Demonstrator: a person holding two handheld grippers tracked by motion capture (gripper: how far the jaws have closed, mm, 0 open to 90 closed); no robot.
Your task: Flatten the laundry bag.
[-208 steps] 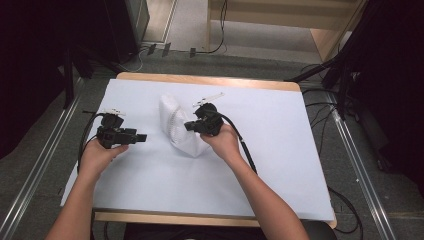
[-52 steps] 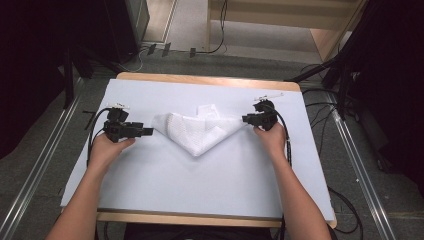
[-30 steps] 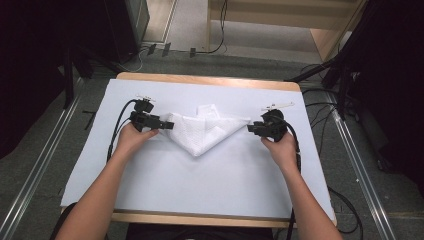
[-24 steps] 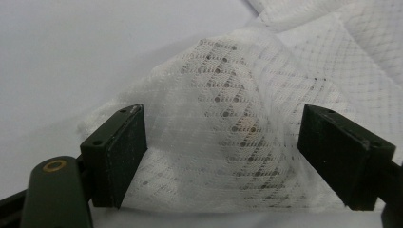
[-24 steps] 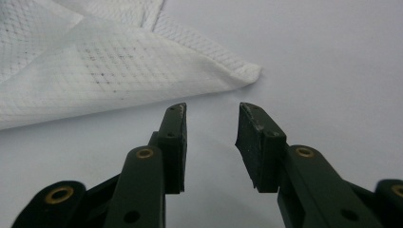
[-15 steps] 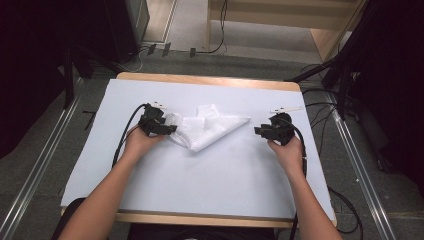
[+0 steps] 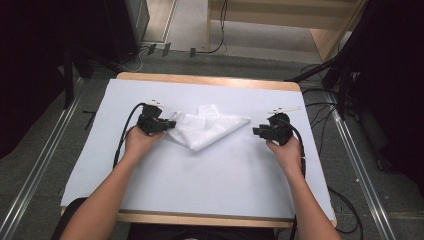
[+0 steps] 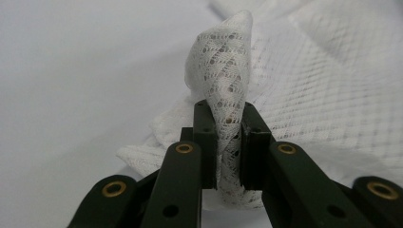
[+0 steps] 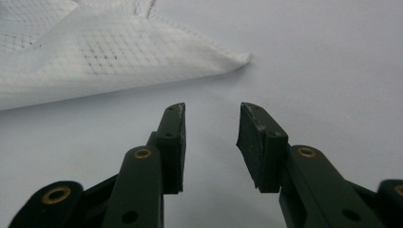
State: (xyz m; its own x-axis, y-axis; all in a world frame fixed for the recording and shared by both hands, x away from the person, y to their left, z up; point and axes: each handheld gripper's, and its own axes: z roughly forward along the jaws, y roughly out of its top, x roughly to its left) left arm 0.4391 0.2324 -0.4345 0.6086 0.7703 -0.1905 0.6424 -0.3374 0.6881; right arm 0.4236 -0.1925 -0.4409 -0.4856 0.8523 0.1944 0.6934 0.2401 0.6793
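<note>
A white mesh cloth [image 7: 207,129] lies folded in a rough triangle on the pale table cover [image 7: 210,175]. My left gripper [image 7: 167,125] is at the cloth's left corner; its jaws have just been closing and now pinch a bunched fold of the cloth [image 8: 223,95] between the pads. My right gripper [image 7: 256,131] rests on the cover just right of the cloth's pointed right corner [image 9: 240,59]. It is open, a short gap from that corner, with nothing between its fingertips [image 9: 211,126].
The wooden table edge [image 7: 210,80] runs along the far side. Black cables [image 7: 125,130] trail from both grippers. Bare cover lies in front of the cloth and to either side. Metal rails [image 7: 45,170] flank the table on the floor.
My left gripper has slid right onto the cloth's left corner and closed on it, bunching the cloth. The cloth's left side has been pushed inward. The right gripper has barely moved.
</note>
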